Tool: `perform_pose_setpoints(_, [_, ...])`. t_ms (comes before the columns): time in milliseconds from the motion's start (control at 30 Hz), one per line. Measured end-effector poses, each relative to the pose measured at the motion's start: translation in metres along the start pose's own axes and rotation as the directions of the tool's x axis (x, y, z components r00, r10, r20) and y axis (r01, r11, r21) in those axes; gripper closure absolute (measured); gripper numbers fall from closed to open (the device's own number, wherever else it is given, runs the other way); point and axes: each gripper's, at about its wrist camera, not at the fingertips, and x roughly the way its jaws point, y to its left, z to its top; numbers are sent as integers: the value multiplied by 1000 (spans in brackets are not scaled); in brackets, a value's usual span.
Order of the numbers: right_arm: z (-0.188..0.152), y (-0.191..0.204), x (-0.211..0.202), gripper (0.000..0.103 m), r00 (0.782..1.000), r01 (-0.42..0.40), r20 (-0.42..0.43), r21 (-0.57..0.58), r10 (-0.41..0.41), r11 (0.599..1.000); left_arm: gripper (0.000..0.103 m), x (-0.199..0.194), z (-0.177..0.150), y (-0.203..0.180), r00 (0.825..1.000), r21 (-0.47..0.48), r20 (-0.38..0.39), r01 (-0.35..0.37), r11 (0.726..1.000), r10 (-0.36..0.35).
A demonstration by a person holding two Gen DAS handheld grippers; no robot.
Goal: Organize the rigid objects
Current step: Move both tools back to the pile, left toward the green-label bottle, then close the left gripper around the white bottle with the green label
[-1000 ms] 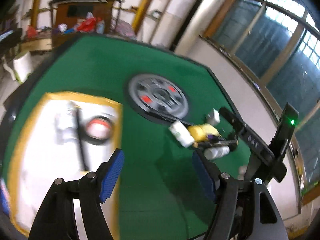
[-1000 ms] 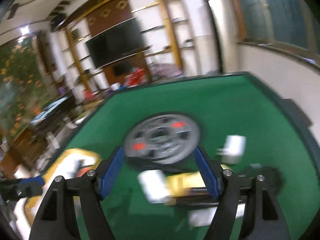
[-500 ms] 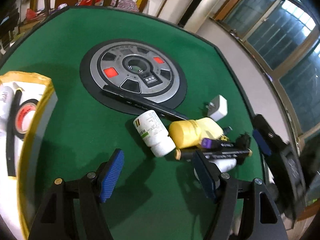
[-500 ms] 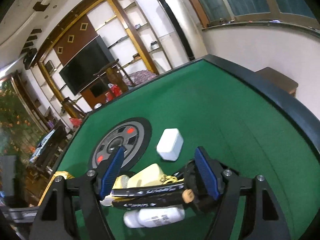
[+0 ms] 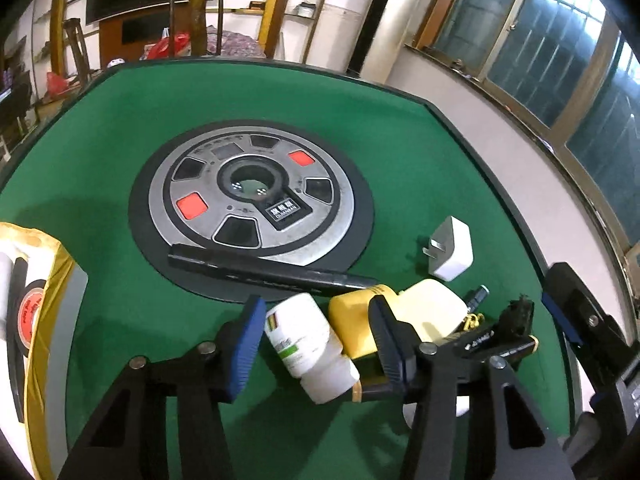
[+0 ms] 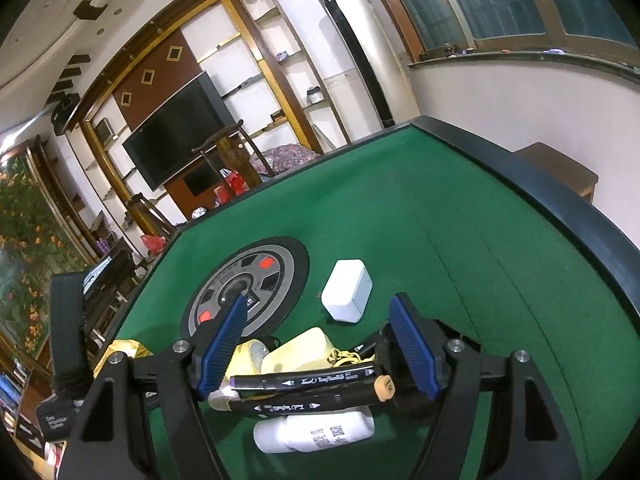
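"While you are hanging over that heap, which piece are you going for?"

"I am going for the white pill bottle [image 5: 308,352]. It is lying on its side on the green felt table [image 5: 120,120], right under my left tongs [image 5: 316,302]. Its long axis is running almost along the way the tongs are pointing, cap toward me, so the pads are facing its round sides."

"Are you pinching it?"

"I am judging not. The left jaws have just been closing and are standing about half spread, with the bottle between them. I am seeing a sliver of gap at the left pad, and the yellow case [image 5: 352,328] is crowding in beside the right pad."

"And your other hand?"

"My right tongs [image 6: 318,304] are hanging spread wide and gripping nothing. They are sitting over two black markers [image 6: 304,380] that are lying crosswise, with a second white bottle [image 6: 316,434] just nearer me and the white charger plug [image 6: 347,296] just beyond."

"So which hand is nearer the pill bottle?"

"My left one, clearly. I am thinking the close needs to catch the bottle alone, not the case touching it. The yellow-rimmed tray [image 5: 52,280] is waiting well off to the left."
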Motion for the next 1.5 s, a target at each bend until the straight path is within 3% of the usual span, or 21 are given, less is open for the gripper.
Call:
perform_pose_setpoints(333, [-1,-3,-1,30,1000,15,-9,-2,-15,1000,47,-8,-15,11,996,-75,-23,90,993,-92])
perform_pose_setpoints(733, [-1,-3,-2,30,999,29,-20,-8,-29,1000,47,19,-17,-7,998,24,-64,-16,1000,18])
perform_pose_setpoints(800, [-1,-4,-2,30,999,37,-18,-7,-37,999,47,21,-18,-11,999,45,-44,-25,999,27])
perform_pose_setpoints(867, [-1,-5,-2,30,999,44,-18,-7,-44,999,66,20,-18,-7,999,35,-44,-19,999,21])
perform_pose_setpoints(933, [-1,-5,0,30,998,54,-20,-12,-54,998,66,18,-19,0,998,10,-55,18,1000,-18])
perform_pose_setpoints(1233, [-2,-5,5,30,998,62,-28,-37,-63,997,66,-47,-39,17,994,-1,5,111,994,-111])
perform_pose_setpoints(1367, [-1,3,7,30,998,-4,-56,-25,3,1000,66,-89,-53,34,981,-20,36,191,981,-190])
perform_pose_setpoints(1500, [1,31,16,30,991,-44,-133,-88,32,995,66,-121,-63,54,974,-14,73,217,976,-215])
